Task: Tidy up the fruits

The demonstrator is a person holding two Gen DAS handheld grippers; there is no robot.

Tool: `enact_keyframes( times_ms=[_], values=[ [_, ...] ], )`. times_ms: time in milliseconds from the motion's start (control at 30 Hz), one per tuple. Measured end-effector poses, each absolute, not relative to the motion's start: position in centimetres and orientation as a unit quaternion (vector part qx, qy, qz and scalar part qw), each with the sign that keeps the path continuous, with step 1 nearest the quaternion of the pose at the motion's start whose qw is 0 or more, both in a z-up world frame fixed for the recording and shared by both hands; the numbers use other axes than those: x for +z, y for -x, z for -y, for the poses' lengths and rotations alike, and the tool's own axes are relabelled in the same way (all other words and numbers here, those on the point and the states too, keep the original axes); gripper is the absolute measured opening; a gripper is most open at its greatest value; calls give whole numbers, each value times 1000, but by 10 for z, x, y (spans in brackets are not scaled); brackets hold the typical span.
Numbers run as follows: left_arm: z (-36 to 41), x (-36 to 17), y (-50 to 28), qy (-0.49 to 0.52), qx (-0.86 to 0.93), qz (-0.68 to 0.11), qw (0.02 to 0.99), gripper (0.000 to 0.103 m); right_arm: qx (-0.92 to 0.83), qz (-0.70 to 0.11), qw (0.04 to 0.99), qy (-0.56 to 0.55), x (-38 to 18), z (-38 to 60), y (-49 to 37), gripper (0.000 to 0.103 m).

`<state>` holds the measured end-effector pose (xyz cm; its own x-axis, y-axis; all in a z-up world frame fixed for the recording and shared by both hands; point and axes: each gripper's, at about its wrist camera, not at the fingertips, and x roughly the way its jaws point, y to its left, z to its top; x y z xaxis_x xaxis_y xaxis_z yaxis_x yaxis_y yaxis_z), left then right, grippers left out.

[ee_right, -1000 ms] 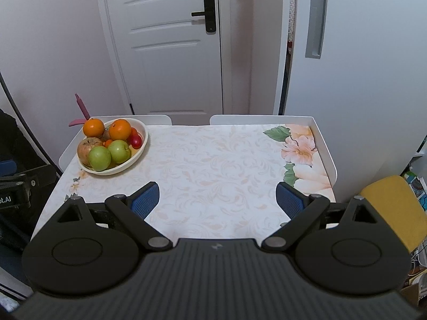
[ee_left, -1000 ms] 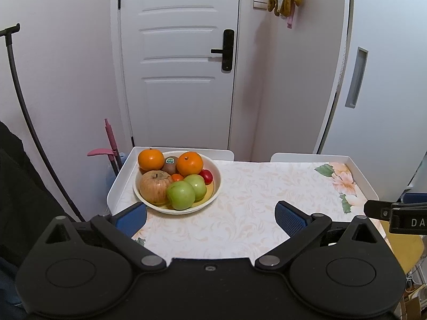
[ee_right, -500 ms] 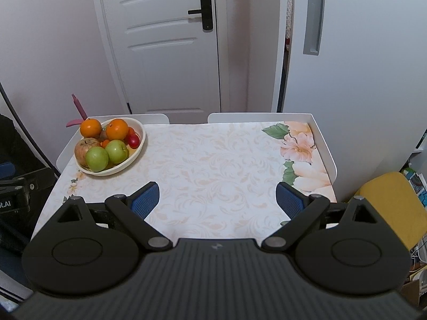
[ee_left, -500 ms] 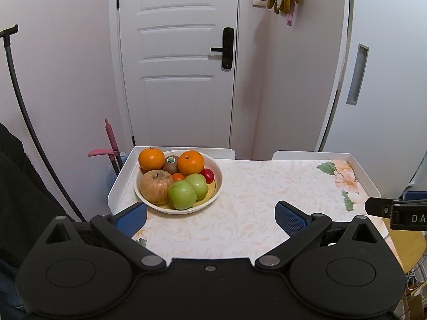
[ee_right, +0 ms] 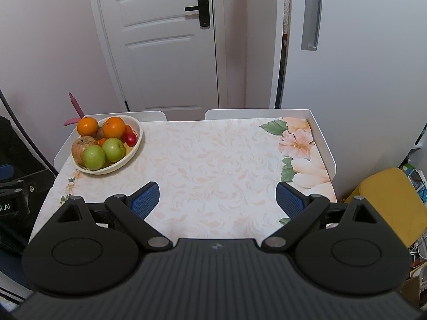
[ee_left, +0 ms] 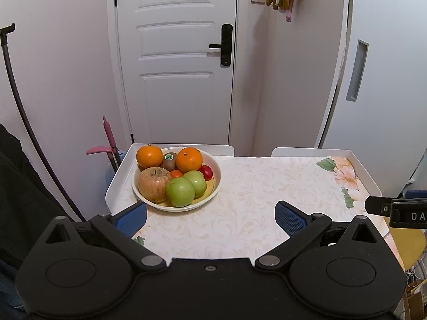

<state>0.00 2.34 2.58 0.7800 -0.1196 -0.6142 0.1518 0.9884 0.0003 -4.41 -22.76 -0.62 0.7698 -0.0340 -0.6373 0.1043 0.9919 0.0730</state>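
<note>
1. Small room: white panelled door (ee_left: 176, 61) with a black lever handle (ee_left: 225, 44) straight ahead beyond both sets of jaws, white sliding panel (ee_right: 347, 53) to the right of it.
2. Below the jaws, a table (ee_right: 213, 160) under a floral-print cloth, with raised white rims along the far and side edges.
3. Left gripper (ee_left: 210, 216): jaws spread wide, nothing between the blue pads (ee_left: 289, 217), held over the near edge of the table.
4. Right gripper (ee_right: 217, 200): jaws likewise spread wide and holding nothing, over the near middle of the cloth.
5. White bowl (ee_left: 213, 186) just ahead of the left gripper's left finger, near the table's far-left corner; well ahead and to the left of the right gripper's jaws.
6. Inside the bowl: 2 oranges (ee_left: 189, 159) at the far side with a kiwi (ee_left: 169, 160) bearing a green sticker between them.
7. Nearest the left jaws: a russet apple (ee_left: 154, 184) and 2 green apples (ee_left: 180, 191), touching one another.
8. A small red fruit (ee_left: 206, 172) against the bowl's right wall, and a small orange fruit (ee_left: 176, 174) wedged in the middle of the pile.
9. Yellow cushion (ee_right: 389, 202) off the table's right side, beyond the right gripper's right finger.
10. Pink-handled tool (ee_left: 108, 144) standing beside the table's far-left corner, left of the bowl.
</note>
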Motion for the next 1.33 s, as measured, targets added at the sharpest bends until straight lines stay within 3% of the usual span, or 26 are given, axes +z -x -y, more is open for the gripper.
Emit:
enact_keyframes(
  times_ms=[1333],
  values=[
    [-29,20,-7,-20,-66,-334,940,103,-40,-347,936,-50,-8,217,34,103]
  ],
)
